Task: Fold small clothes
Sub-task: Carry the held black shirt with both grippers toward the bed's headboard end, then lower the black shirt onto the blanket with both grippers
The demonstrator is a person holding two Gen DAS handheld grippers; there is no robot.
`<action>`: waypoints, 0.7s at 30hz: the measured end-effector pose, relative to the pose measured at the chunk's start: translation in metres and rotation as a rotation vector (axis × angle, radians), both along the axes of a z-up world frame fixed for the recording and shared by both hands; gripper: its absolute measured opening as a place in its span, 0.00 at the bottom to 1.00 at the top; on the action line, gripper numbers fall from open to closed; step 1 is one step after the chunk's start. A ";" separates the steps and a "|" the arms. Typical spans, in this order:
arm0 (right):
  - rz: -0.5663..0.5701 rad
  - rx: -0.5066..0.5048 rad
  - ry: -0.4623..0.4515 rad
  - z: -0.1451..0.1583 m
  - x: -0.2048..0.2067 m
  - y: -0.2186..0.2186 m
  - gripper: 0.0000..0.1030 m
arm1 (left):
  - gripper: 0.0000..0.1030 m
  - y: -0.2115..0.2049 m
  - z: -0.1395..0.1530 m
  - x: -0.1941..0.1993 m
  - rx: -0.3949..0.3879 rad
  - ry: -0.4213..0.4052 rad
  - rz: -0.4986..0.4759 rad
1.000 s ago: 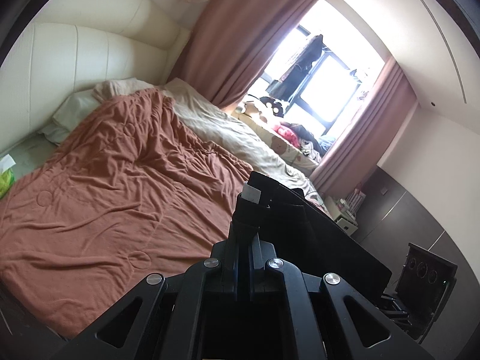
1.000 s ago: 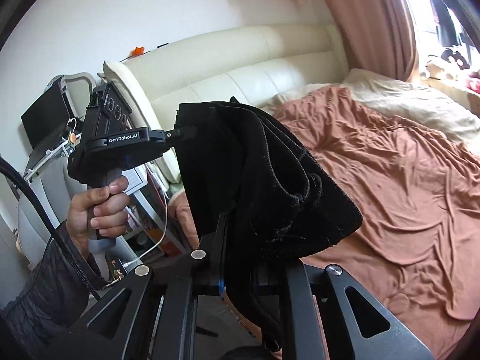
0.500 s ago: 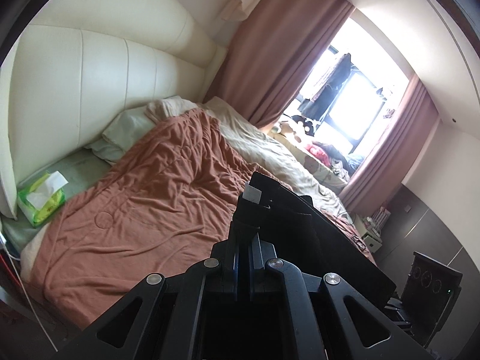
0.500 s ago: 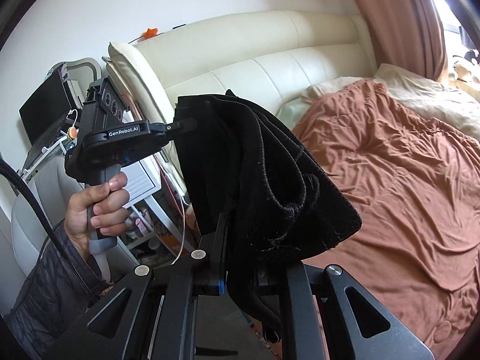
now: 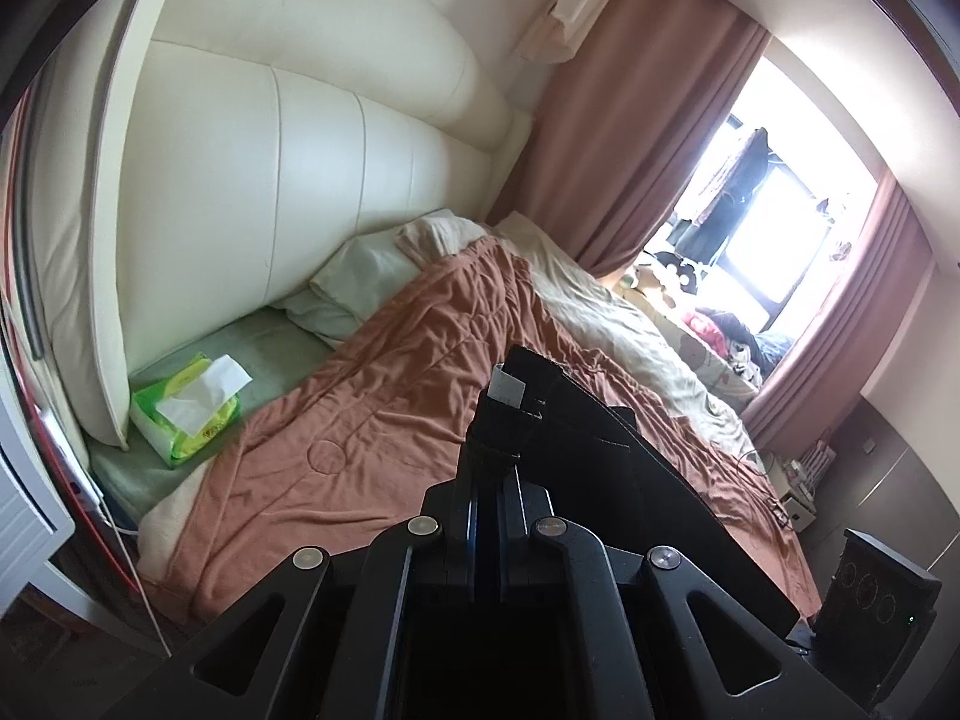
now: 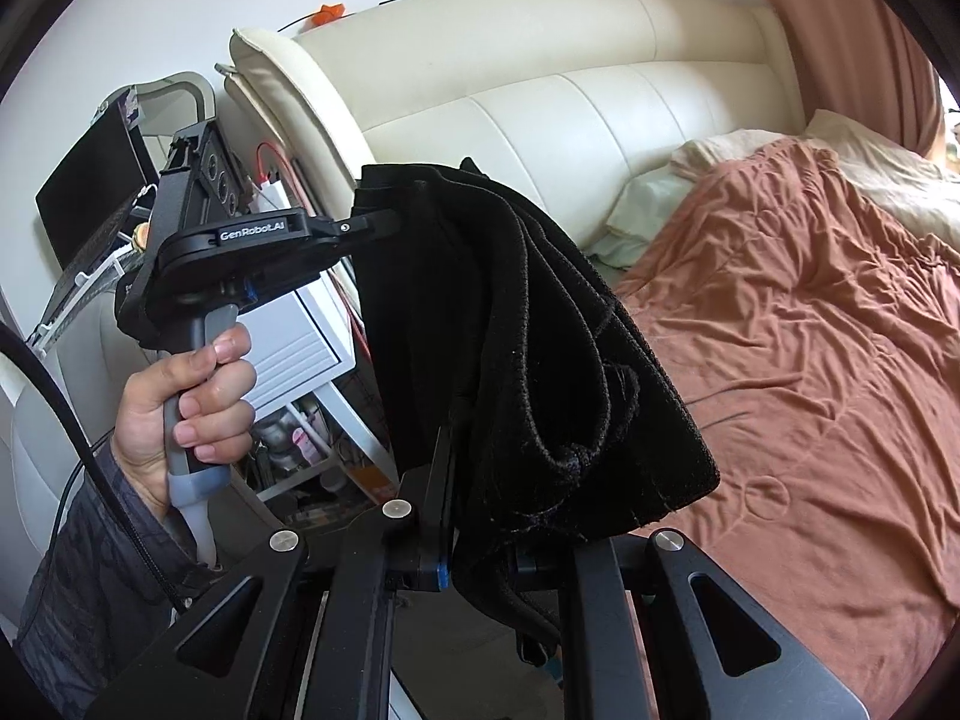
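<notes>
A black garment (image 6: 516, 348) hangs in the air between both grippers, above the side of the bed. My right gripper (image 6: 474, 468) is shut on its lower bunched edge, and folds of cloth drape over the fingers. My left gripper (image 6: 390, 219), seen from the side in the right wrist view with a hand (image 6: 186, 396) on its grip, is shut on the upper corner. In the left wrist view the left gripper (image 5: 489, 468) pinches the same garment (image 5: 606, 480) beside a white label (image 5: 506, 387), and the cloth stretches taut to the right.
A bed with a rust-brown quilt (image 5: 384, 420) and pillows (image 5: 354, 288) lies under a cream padded headboard (image 5: 270, 180). A green tissue pack (image 5: 186, 408) sits near the bed's head. A white bedside unit (image 6: 300, 342), cables and a chair stand left. Curtains and window far right.
Both grippers have swung toward the head of the bed with the garment still held. The tissue pack and more headboard came into the left view; the window slid right.
</notes>
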State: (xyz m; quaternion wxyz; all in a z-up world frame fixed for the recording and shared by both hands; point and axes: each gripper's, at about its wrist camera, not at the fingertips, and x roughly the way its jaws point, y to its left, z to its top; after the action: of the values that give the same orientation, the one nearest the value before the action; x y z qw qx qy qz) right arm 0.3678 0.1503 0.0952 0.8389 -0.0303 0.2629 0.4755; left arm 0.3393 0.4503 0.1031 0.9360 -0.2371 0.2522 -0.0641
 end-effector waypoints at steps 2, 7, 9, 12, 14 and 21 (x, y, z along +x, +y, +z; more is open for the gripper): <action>0.005 -0.005 0.010 -0.004 0.008 0.014 0.08 | 0.04 0.008 -0.005 0.008 -0.002 0.009 0.015; -0.013 -0.028 0.027 -0.018 0.040 0.040 0.08 | 0.04 0.016 -0.022 0.040 0.005 0.043 0.032; -0.023 -0.037 0.030 -0.023 0.052 0.048 0.08 | 0.04 0.018 -0.031 0.056 0.001 0.059 0.036; -0.046 -0.045 0.053 -0.031 0.075 0.056 0.08 | 0.04 0.017 -0.045 0.081 -0.011 0.079 0.034; -0.057 -0.058 0.064 -0.038 0.091 0.061 0.08 | 0.04 0.015 -0.056 0.098 -0.013 0.093 0.031; -0.087 -0.089 0.103 -0.060 0.140 0.073 0.08 | 0.04 0.012 -0.094 0.147 -0.017 0.153 0.029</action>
State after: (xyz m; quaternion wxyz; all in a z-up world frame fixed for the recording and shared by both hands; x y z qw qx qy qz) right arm 0.5081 0.2231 0.0352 0.8421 -0.0315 0.3276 0.4272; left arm 0.4866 0.4618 0.0086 0.9129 -0.2526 0.3189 -0.0345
